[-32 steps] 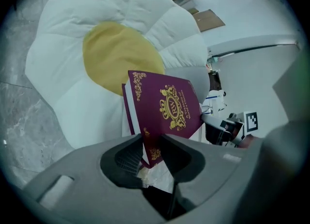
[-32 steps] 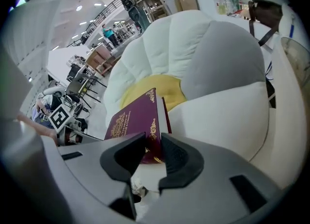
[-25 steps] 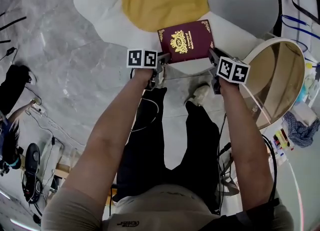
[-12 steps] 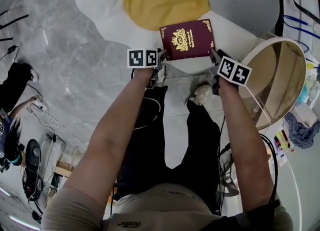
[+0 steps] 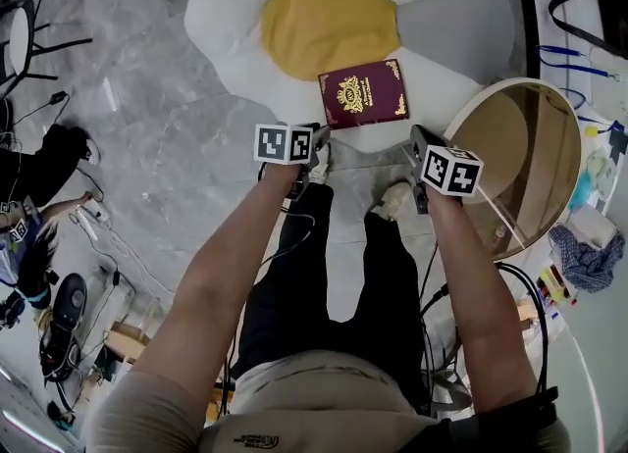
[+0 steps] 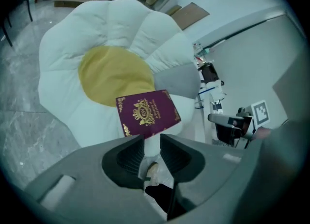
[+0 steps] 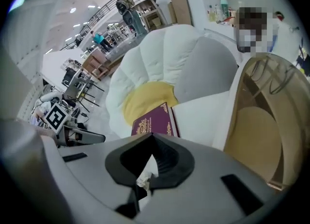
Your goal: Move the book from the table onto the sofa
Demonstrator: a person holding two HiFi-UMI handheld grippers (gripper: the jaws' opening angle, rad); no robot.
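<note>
Left hand-held gripper (image 5: 319, 142) parted, empty; right hand-held gripper (image 5: 417, 143) pressed together, empty; book (image 5: 362, 93) flat on sofa (image 5: 235, 39) just ahead of both.

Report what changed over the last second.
Both grippers pulled back off the book's near corners. The left gripper now has its jaws apart and empty, and the right gripper is shut on nothing. The book lies free on the sofa, cover up, where it was.
</note>
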